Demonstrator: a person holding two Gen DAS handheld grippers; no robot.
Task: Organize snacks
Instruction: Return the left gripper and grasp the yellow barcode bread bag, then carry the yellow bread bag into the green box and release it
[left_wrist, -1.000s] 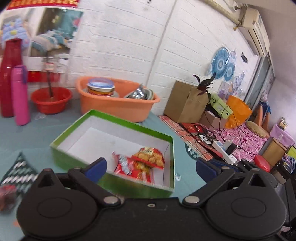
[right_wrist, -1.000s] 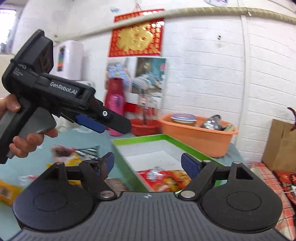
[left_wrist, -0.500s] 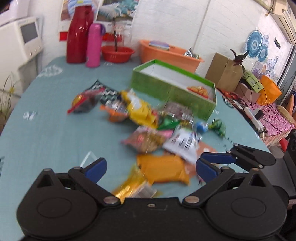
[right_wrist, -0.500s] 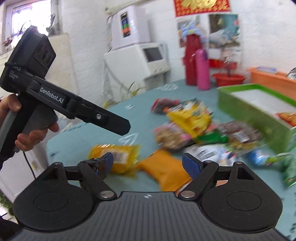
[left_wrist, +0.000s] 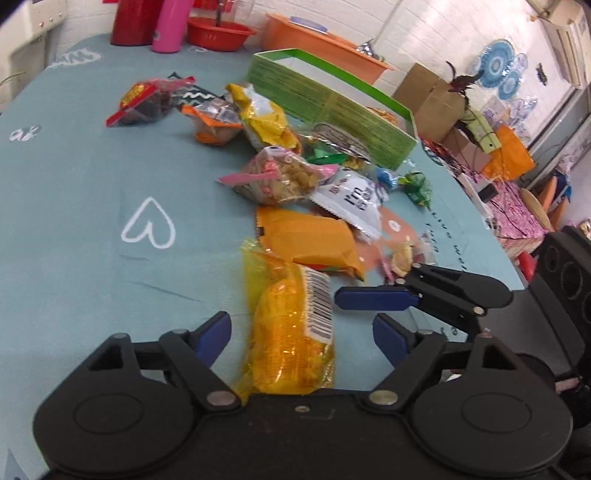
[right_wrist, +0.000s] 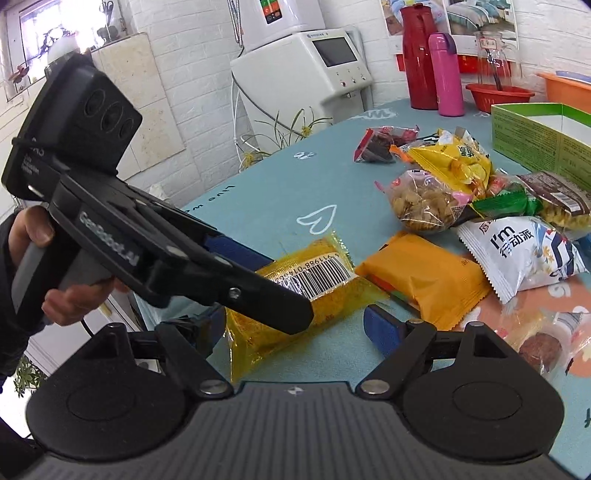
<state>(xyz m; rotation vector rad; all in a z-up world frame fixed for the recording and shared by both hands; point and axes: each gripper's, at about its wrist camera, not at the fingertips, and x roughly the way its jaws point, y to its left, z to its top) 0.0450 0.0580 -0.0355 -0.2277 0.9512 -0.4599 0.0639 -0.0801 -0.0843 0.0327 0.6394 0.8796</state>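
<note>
1. The yellow snack packet (left_wrist: 291, 328) lies flat on the desk (left_wrist: 92, 206), right between the spread jaws of the left gripper (left_wrist: 301, 332). Those jaws stand wide apart and hold nothing.
2. Its long axis runs straight out ahead along the left fingers, barcode end away from the palm, so the jaws flank its two long sides. To my eye a plain squeeze would catch it across the narrow width.
3. The right gripper (right_wrist: 295, 325) is near too, also gaping and empty, but the packet lies slantwise to it, off toward its left jaw and partly behind the left tool.
4. So the left hand looks the better placed.
5. The green box (left_wrist: 332, 107), likely where the packet belongs, sits well beyond the jaws, past the heap of other snacks.
</note>
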